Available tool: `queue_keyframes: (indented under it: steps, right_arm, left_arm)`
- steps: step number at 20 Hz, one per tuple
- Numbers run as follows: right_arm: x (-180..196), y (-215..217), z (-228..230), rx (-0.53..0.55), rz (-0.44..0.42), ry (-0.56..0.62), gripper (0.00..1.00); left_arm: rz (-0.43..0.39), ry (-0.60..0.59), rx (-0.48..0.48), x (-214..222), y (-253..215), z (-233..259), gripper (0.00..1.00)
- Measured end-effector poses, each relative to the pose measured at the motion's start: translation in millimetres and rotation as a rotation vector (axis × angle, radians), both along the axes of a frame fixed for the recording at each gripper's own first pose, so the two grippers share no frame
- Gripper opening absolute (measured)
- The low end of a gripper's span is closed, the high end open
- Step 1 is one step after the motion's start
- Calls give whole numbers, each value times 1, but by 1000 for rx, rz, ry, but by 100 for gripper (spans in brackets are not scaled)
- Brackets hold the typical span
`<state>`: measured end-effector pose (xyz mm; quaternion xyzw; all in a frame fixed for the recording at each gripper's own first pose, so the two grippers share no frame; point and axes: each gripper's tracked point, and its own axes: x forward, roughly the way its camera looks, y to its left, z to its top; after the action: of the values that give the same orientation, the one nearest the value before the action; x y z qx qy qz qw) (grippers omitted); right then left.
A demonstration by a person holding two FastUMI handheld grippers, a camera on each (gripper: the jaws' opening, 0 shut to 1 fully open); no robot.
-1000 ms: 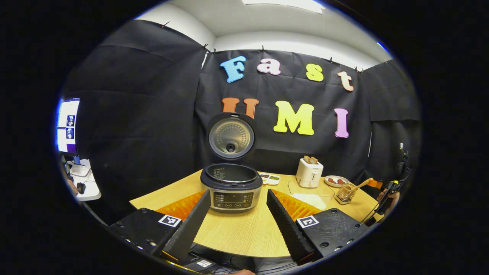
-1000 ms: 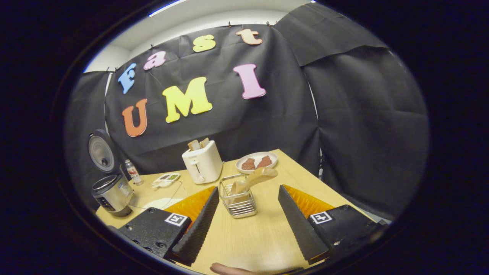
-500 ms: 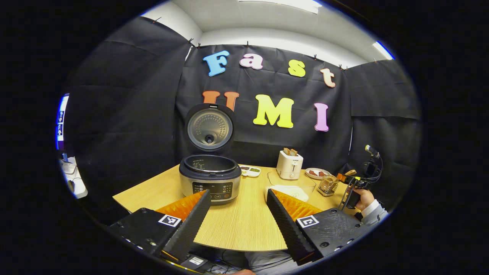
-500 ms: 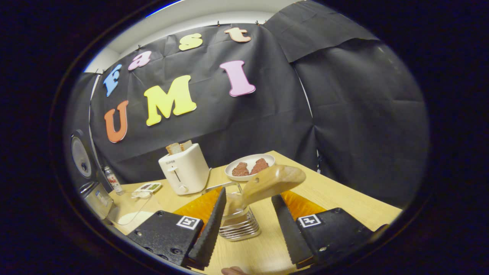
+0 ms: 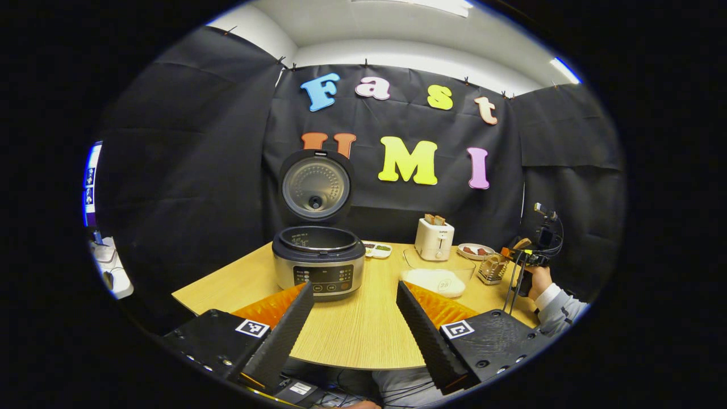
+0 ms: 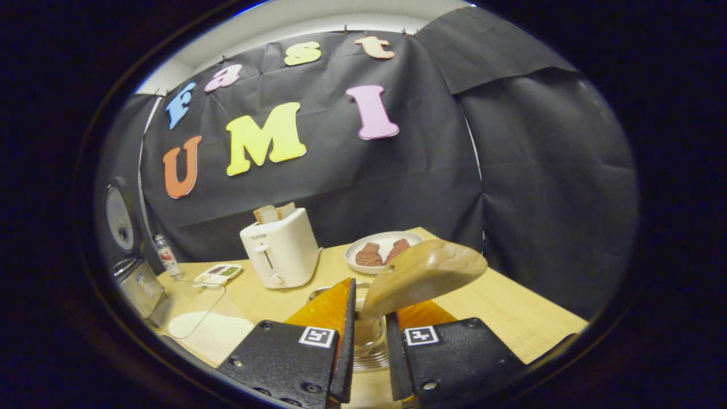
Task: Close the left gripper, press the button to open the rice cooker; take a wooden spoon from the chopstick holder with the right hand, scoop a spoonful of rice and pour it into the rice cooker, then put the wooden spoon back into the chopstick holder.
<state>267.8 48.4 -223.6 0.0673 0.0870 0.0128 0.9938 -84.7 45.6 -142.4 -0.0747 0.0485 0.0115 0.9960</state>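
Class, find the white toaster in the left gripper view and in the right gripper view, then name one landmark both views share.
Left gripper view: the toaster stands right of centre at the table's far edge, right of the rice cooker.
Right gripper view: the toaster stands left of centre, near the wall.
Shared landmark: the plate beside the toaster.

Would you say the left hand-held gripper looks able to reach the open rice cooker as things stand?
Probably yes. The left hand-held gripper is open and faces the rice cooker across bare table, with the lid up. Nothing stands between them.
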Motion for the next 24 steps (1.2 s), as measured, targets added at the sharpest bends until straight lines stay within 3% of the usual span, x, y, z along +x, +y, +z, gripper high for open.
queue_keyframes:
  steps: [2, 5, 15, 20, 22, 24]
  right_arm:
    - [-1, 11, 5, 0, 47, 4, 29]
    - [2, 20, 12, -41, 76, 2, 16]
    - [-20, 57, 105, -151, 106, -161, 14]
    - [-40, 115, 128, -90, 228, -172, 11]
    - [-45, 135, 131, -73, 248, -178, 13]
    - [-48, 159, 127, -59, 271, -171, 9]
  left_arm:
    - [-4, 6, -17, -1, 2, -3, 95]
    - [1, 16, -12, -1, 6, -6, 94]
    - [-24, 20, 2, -6, 3, -8, 95]
    - [-33, 13, 16, -11, 2, -7, 95]
    - [-33, 10, 16, -12, 3, -6, 95]
    - [-34, 5, 14, -14, 4, -6, 94]
